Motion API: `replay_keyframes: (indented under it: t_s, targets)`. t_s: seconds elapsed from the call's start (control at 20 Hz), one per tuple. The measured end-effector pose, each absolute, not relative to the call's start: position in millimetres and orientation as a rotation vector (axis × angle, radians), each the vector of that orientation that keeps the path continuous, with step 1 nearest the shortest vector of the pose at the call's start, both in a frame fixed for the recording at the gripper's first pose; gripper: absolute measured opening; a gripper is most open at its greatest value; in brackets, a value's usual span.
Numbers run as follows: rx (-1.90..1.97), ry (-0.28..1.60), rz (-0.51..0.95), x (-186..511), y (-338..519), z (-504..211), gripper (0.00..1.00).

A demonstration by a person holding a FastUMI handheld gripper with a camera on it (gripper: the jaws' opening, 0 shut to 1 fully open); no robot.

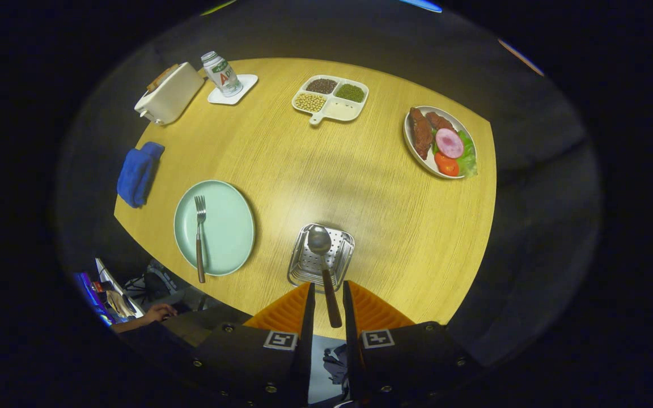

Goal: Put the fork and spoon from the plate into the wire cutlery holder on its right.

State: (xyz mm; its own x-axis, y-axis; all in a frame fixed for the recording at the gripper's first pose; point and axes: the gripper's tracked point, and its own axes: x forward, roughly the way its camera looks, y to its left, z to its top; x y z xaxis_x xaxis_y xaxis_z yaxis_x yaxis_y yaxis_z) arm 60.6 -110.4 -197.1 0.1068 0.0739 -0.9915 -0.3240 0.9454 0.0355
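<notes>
The wire cutlery holder (321, 258) stands on the wooden table just ahead of my fingertips. A spoon (319, 240) with a brown wooden handle has its bowl down inside the holder, and the handle rises back toward me between my fingers. My gripper (328, 285) is open a little, with a thin gap on each side of the handle, so neither finger presses on it. Left of the holder lies the pale green plate (227, 226). The fork (199, 241), also brown-handled, rests on the plate's left half with its tines pointing away from me.
A blue cloth (138, 173) lies beyond the plate by the table's left edge. Farther off are a white toaster (169, 93), a bottle (221, 72) on a coaster, a divided dish of beans (331, 97) and a plate of food (441, 143). A person's hand (159, 313) shows below the table edge.
</notes>
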Motion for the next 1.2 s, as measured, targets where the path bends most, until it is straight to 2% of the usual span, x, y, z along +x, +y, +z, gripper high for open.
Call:
replay_keyframes:
  t_s: [0.75, 1.2]
  targets:
    - [-0.267, 1.467, 0.562, -11.5, 22.9, -235.7, 0.27]
    - [-0.241, 1.535, 0.617, -29.6, 72.9, -274.9, 0.27]
